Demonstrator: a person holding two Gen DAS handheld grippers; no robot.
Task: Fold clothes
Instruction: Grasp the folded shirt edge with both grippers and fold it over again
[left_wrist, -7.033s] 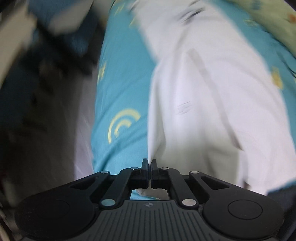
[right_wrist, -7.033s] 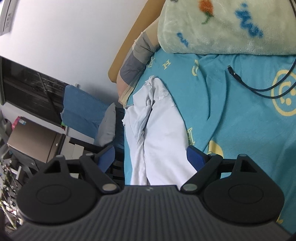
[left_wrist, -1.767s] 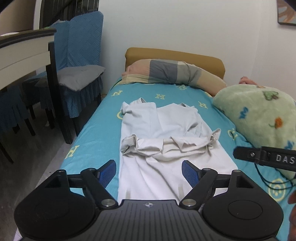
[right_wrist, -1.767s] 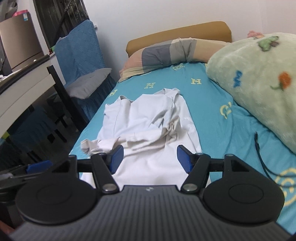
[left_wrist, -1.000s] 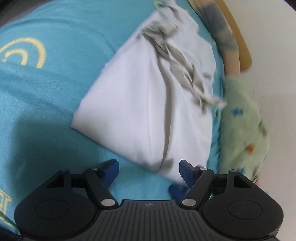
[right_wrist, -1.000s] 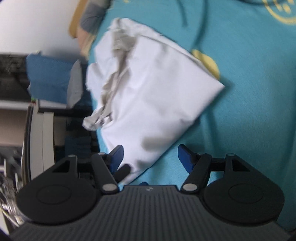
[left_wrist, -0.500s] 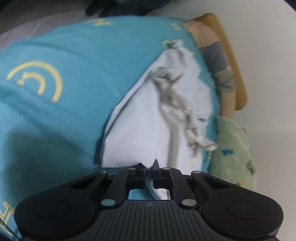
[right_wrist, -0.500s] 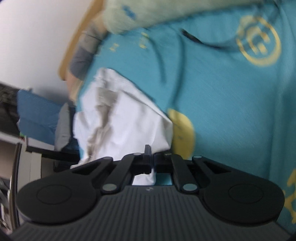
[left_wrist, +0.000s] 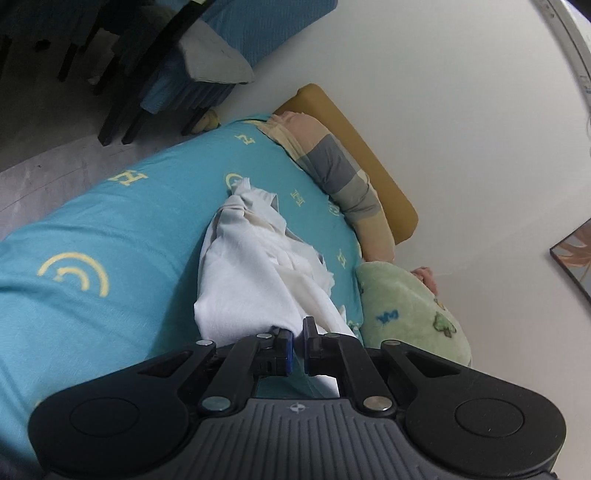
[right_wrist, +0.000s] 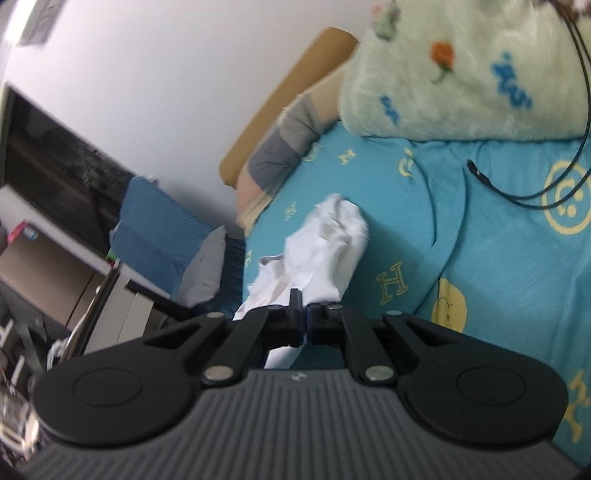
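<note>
Pinching white garment edges, both claws clamp.

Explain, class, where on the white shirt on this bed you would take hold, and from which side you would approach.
Grip the near hem of the white shirt, one corner per gripper, coming in low from the foot of the bed. That edge is flat and free, while the far end is bunched sleeves near the pillow. Both the left gripper and right gripper are shut on it there.
</note>
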